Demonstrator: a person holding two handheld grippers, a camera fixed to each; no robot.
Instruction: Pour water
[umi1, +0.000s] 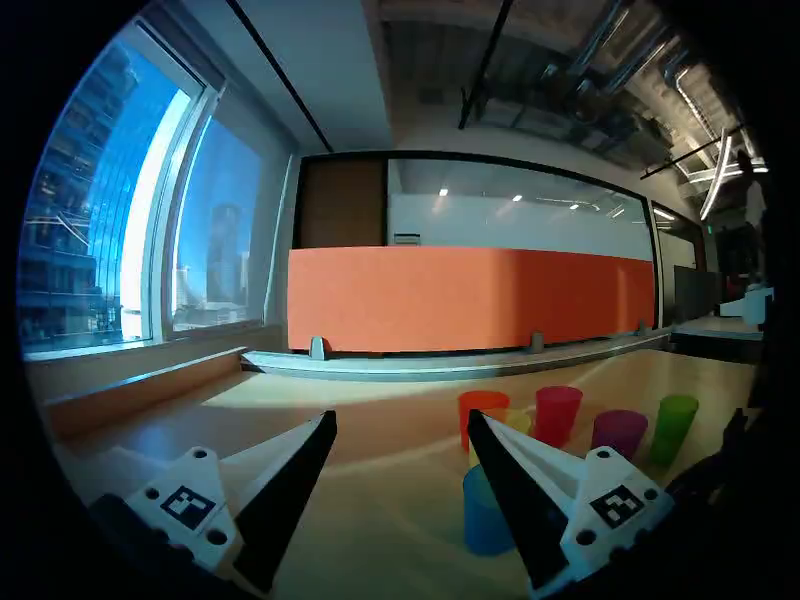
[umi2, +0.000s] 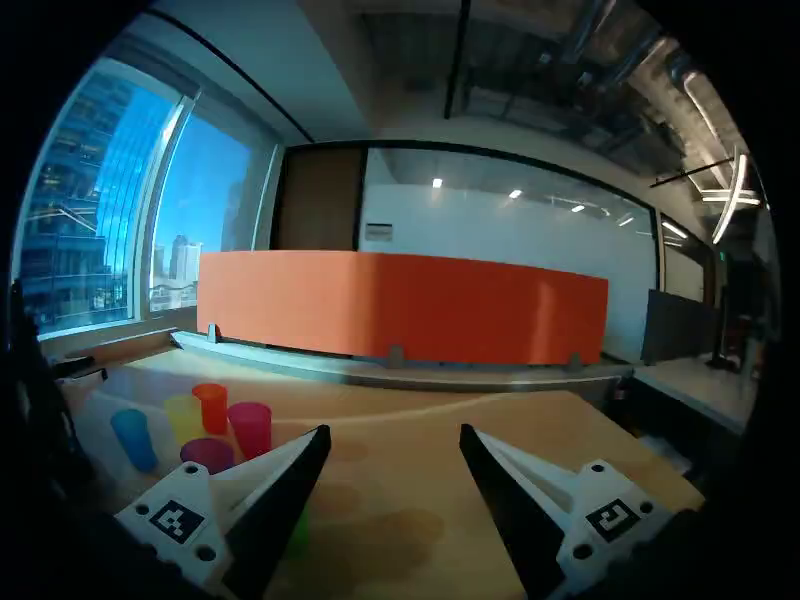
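Several coloured plastic cups stand grouped on a wooden table (umi1: 400, 520). In the left gripper view they are to the right: orange (umi1: 483, 405), yellow (umi1: 517, 421), pink (umi1: 557, 412), purple (umi1: 619, 432), green (umi1: 675, 425), and a blue cup (umi1: 481, 512) partly behind my right finger. My left gripper (umi1: 400, 420) is open and holds nothing. In the right gripper view the cups sit at the left: blue (umi2: 133, 438), yellow (umi2: 183, 418), orange (umi2: 211, 405), pink (umi2: 250, 428), purple (umi2: 207, 455). My right gripper (umi2: 392, 432) is open and holds nothing, just right of the cups.
An orange partition (umi1: 460, 300) runs along the table's far edge. Large windows (umi1: 100, 240) and a ledge are on the left. Another desk (umi2: 700, 385) stands beyond the table's right edge. A dark shape (umi2: 30, 400) shows at the far left of the right gripper view.
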